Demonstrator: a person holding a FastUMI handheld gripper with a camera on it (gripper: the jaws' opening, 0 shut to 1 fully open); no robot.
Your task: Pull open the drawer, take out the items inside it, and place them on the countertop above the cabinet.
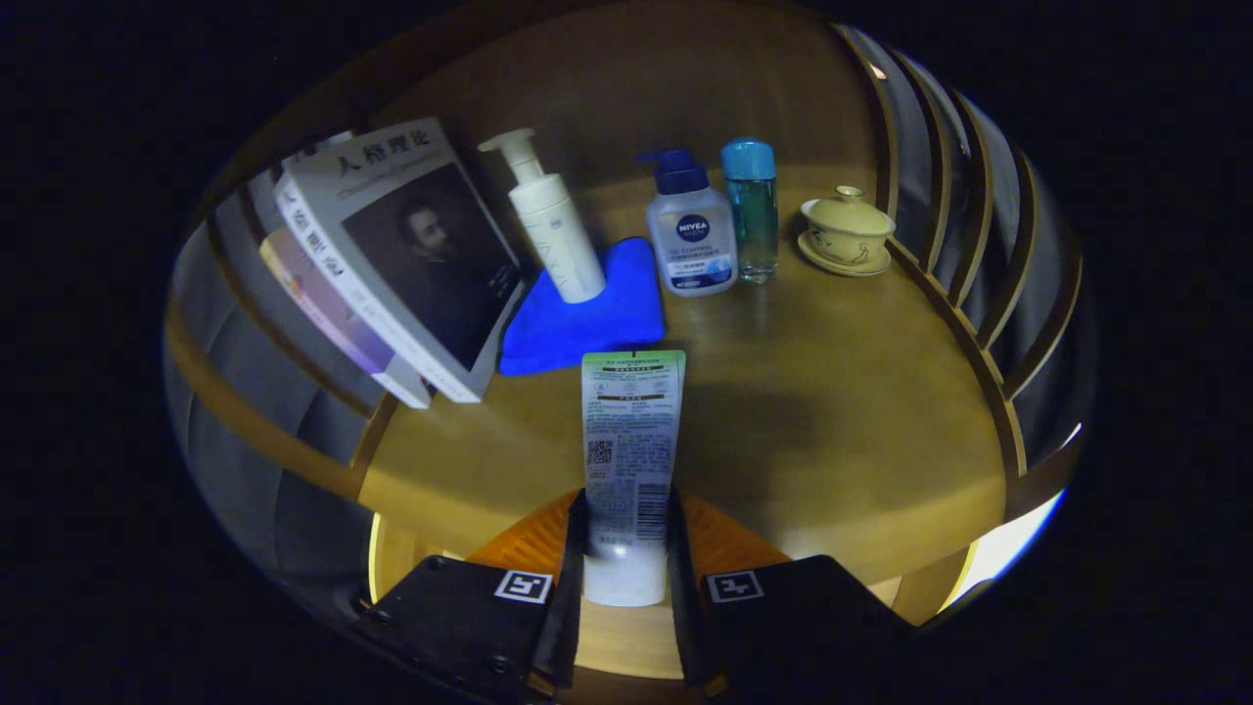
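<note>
Gripping a squeeze tube (631,460) near its cap end, the gripper (626,548) has both fingers pressed against the tube's sides, closed just to the tube's width. The tube points away from the gripper, its flat crimped end reaching out over the wooden countertop (832,421); whether it touches the wood cannot be told. Its visible face carries small print and a barcode.

Just beyond the tube's far end lies a folded blue cloth (587,318). A white pump bottle (553,225) stands on the cloth's far left part, leaning a little in the curved view. To the right of the cloth stands a squat white bottle with a dark blue pump (690,235), and touching or just beside it on the right is a slim clear bottle with a light blue cap (752,211). Farther right, apart from the bottles, a pale lidded tea bowl sits on its saucer (847,235).

On the left side of the countertop, a few books (392,264) lean together, the front one showing a dark portrait on its cover.

Curved wooden slats (964,225) rise along the right edge of the countertop, and a wooden rail (245,411) bends along the left.
</note>
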